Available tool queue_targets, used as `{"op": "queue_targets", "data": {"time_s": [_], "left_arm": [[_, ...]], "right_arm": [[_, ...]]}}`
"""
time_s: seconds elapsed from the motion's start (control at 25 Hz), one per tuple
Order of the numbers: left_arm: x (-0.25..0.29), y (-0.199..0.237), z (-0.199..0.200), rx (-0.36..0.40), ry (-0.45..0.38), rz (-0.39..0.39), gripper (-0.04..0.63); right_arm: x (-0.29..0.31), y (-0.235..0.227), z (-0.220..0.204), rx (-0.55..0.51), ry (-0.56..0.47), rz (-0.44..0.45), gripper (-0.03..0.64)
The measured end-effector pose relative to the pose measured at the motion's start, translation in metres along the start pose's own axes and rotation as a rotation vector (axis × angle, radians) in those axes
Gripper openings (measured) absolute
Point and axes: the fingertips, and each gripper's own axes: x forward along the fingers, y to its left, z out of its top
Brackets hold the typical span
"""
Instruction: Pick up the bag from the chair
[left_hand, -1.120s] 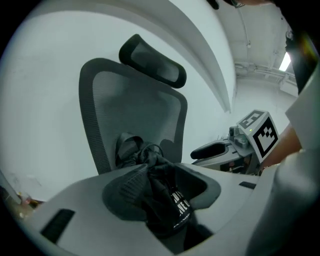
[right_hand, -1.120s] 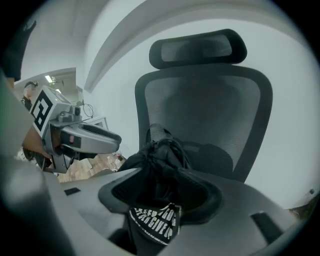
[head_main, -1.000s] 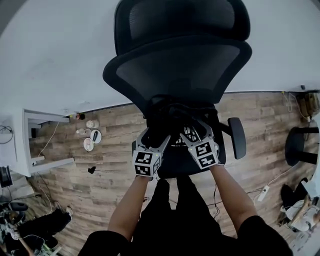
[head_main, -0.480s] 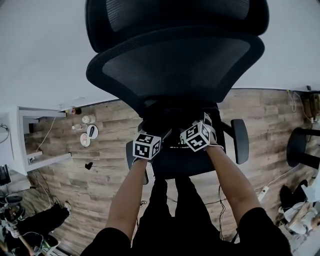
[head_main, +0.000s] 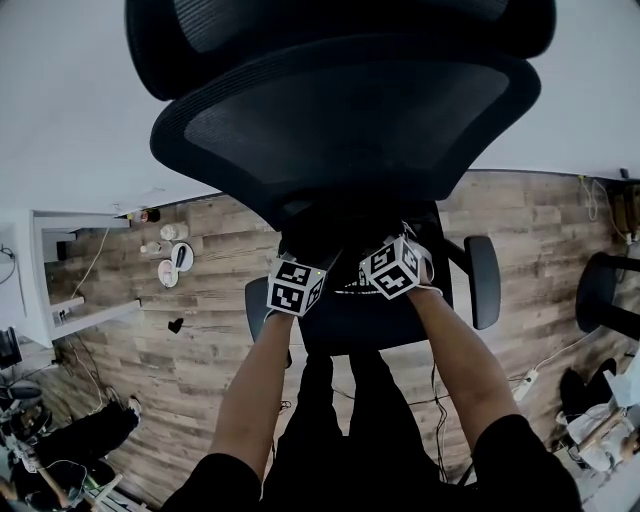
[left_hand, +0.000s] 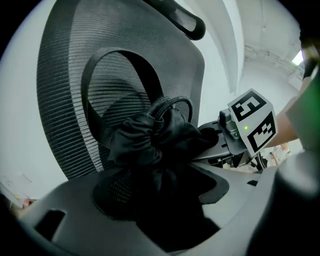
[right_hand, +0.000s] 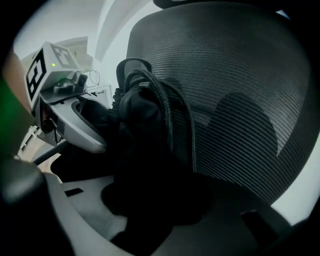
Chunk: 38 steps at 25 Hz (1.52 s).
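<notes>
One black bag (left_hand: 150, 140) sits between our two tools, bunched into soft folds just in front of the mesh backrest (left_hand: 75, 80) of the chair (head_main: 340, 130). From the head view it is only a dark mass (head_main: 325, 235) above the seat (head_main: 350, 322), and we cannot tell whether its underside has left the cushion. A braided cord (right_hand: 167, 105) loops out of its gathered mouth and arcs up against the mesh. The left gripper (left_hand: 165, 210) has its jaws clamped on a fold of the fabric, which fills the gap between them, and the right gripper (right_hand: 150, 205) is likewise pinched down on the cloth from the other side, so we have the bag by its body at two points, not by the cord. We judge it light and limp: the cloth crumples freely, carries no shape of its own, and will sag and swing below whatever we hold. It looks smooth, perhaps slightly slick, so a thin pinch could creep out. A thick gathered fold near the mouth, or the cord itself, seems the surer hold. Nothing about it appears fragile. The cord could snag on the backrest or an armrest (head_main: 482, 280) as the bag comes up. Beyond the chair lies plank floor (head_main: 200, 300) with small clutter well apart from us.
</notes>
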Motion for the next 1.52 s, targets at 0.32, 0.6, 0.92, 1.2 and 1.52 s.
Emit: {"op": "queue_targets", "data": {"time_s": [0.32,0.6,0.92,1.2,1.52], "left_arm": [[-0.029,-0.035,0.015,0.146,-0.053,0.004,0.182],[-0.075,-0.072,0.025,0.214,-0.121,-0.025,0.135],[-0.125,-0.108,0.07,0.323,-0.232,-0.066,0.12],[-0.173,-0.136,0.119,0.386,-0.339,-0.117,0.118],[-0.235,-0.169,0.207,0.46,-0.518,-0.148,0.118]], "right_arm": [[-0.045,0.006,-0.003,0.131,-0.113,-0.027,0.069],[-0.096,0.023,0.0,0.26,-0.201,-0.082,0.055],[-0.149,0.031,0.015,0.318,-0.289,-0.159,0.052],[-0.212,0.025,0.048,0.328,-0.358,-0.232,0.052],[-0.302,-0.003,0.111,0.305,-0.471,-0.344,0.052]]}}
